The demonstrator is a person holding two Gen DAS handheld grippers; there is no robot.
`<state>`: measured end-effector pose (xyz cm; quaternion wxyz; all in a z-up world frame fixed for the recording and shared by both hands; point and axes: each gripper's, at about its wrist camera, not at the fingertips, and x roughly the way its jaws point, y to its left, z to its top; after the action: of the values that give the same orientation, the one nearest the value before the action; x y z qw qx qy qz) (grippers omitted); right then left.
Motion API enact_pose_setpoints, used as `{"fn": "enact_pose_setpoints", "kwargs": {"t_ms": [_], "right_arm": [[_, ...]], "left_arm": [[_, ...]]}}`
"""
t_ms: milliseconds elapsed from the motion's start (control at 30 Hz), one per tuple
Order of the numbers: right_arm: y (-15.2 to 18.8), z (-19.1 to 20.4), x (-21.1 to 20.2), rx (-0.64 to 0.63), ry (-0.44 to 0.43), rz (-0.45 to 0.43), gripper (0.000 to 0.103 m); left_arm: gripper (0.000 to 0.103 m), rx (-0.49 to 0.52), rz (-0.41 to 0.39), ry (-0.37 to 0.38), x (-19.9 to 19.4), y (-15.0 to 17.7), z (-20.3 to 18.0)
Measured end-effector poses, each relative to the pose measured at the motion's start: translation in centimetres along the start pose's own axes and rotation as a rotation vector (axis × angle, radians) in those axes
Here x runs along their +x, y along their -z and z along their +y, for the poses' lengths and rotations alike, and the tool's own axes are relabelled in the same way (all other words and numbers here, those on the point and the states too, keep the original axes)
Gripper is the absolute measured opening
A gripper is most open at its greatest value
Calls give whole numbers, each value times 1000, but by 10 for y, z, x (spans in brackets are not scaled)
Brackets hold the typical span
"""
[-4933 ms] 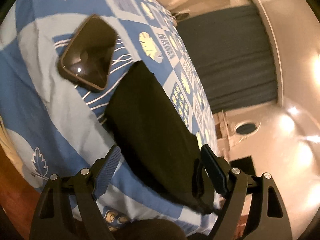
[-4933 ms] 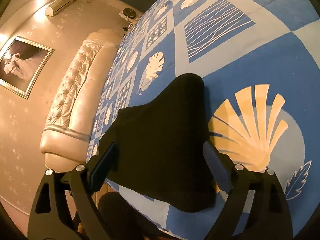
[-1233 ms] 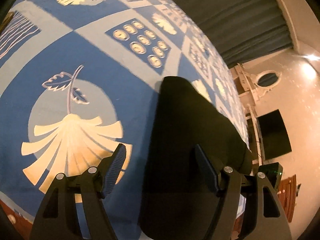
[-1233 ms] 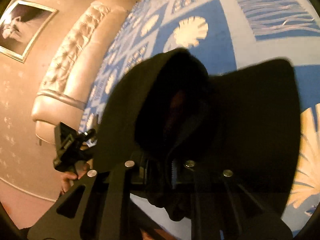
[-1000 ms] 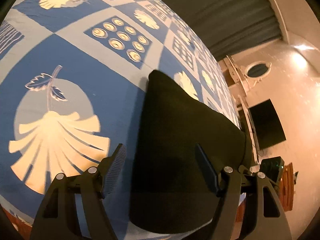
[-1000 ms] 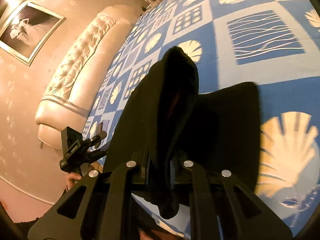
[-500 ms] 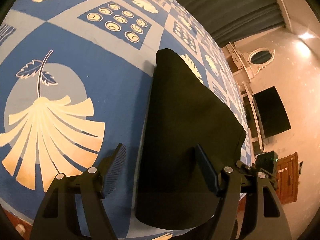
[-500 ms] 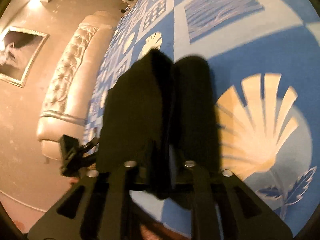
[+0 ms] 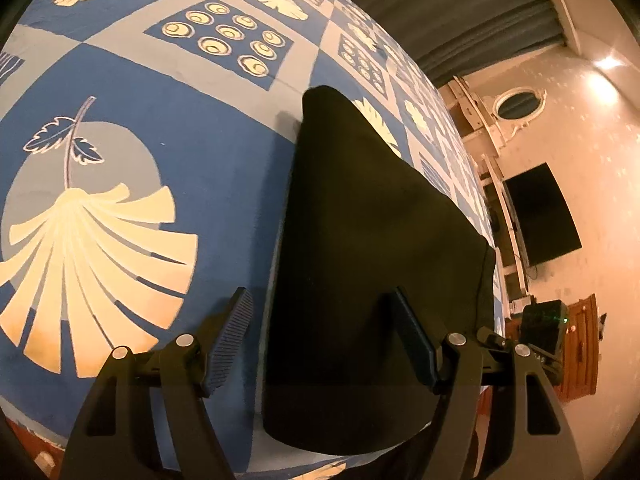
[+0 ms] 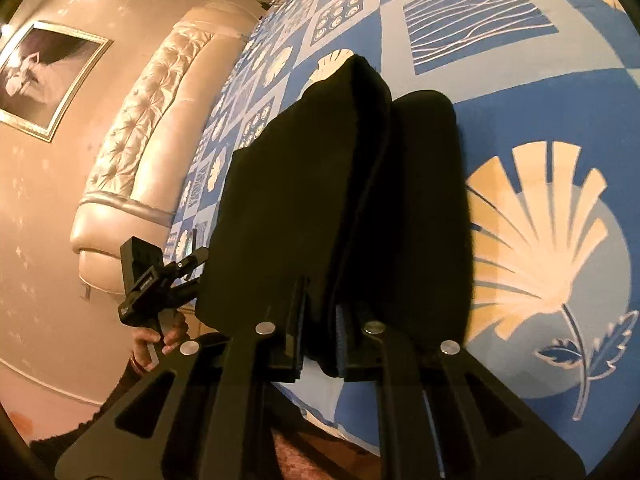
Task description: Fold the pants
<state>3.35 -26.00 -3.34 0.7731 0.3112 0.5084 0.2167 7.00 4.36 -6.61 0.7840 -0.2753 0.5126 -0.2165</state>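
Warm, dim amber light fills both views; a wall lamp glares at upper right. The black pants lose all detail in shadow. Fisheye bending curves the edges, with dark corners.

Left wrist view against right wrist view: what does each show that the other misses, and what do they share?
Only the left wrist view shows the left gripper with its jaws open, poised over the pants' near edge, plus the dark curtain, the oval mirror and the black wall screen.
Only the right wrist view shows the right gripper shut on a raised fold of the pants, which its jaws have just closed on, the tufted headboard, the framed picture and the person's left hand.
Both show the black pants on the blue patterned bedspread.
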Motion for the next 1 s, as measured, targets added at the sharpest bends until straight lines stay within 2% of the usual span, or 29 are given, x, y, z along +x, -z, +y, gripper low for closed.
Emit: {"fn": "enact_pose_setpoints", "kwargs": {"t_ms": [100,300,400,433,467,533,567,667,700,733,767,833,900,1000], "right_arm": [[2,-20,10,49,7,18,11],[1,-20,10,60,-10,18,12],[1,-21,2,70,-22,-5,20],[0,-23,-5,76,-31,-21,31],[-1,-25,-11,80,-35,-41,55],[-3,-31,-22,97,-52,-75,82],[-3,-33,-23,99,-36,-79,88],[-3,-48,-18,136,-14,-66,89],[-1,-53,-14,153,-10,-57,89],[0,-59,-10,166,-16,-50,89],[0,-60,-8,166,-24,-49,92],[-1,-60,-5,163,-67,-49,94],[-2,-59,3,178,-148,-39,94],[-4,-54,14,173,-173,-30,95]], "left_arm": [[70,6,15,6,5,1,-2],[70,-34,23,25,2,1,2],[70,-66,47,58,-1,2,5],[70,-74,58,72,-2,3,6],[70,-77,63,85,-3,3,7],[70,-70,76,112,-6,3,9],[70,-62,80,118,-7,3,9],[72,-38,95,112,-8,7,15],[78,-40,102,108,-7,10,21],[78,-47,101,112,-7,12,26],[78,-67,97,145,-7,16,34],[78,-116,92,200,-9,16,44],[78,-154,91,212,-9,15,48],[78,-163,90,215,-5,14,46]]}}
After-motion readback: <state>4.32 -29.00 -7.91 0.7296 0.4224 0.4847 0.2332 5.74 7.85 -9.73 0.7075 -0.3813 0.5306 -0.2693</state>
